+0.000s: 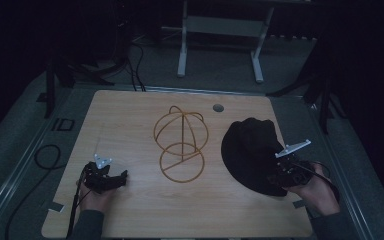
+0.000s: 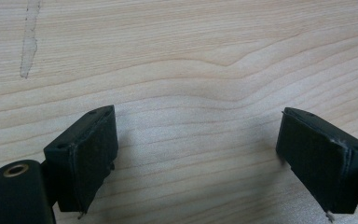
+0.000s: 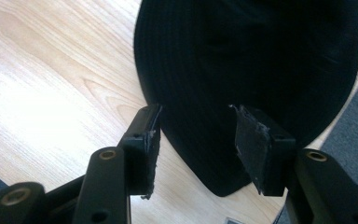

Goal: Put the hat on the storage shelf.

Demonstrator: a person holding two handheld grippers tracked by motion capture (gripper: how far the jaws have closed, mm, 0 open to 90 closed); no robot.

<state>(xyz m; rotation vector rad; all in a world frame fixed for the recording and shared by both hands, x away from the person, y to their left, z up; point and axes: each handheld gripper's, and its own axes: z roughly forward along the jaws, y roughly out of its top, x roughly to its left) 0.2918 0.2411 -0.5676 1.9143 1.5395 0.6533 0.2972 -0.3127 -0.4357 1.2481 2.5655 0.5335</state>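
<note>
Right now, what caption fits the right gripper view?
Open right gripper poised over the brim of a black hat on the wooden table.

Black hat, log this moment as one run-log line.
hat: flat on table, right side | right gripper: open over brim | left gripper: open, empty | wire stand: bare

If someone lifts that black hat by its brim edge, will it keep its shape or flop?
The black hat looks like soft cloth, its crown slumped on the table, so it would probably droop. It likely weighs little, and the fabric should grip rather than slip.
</note>
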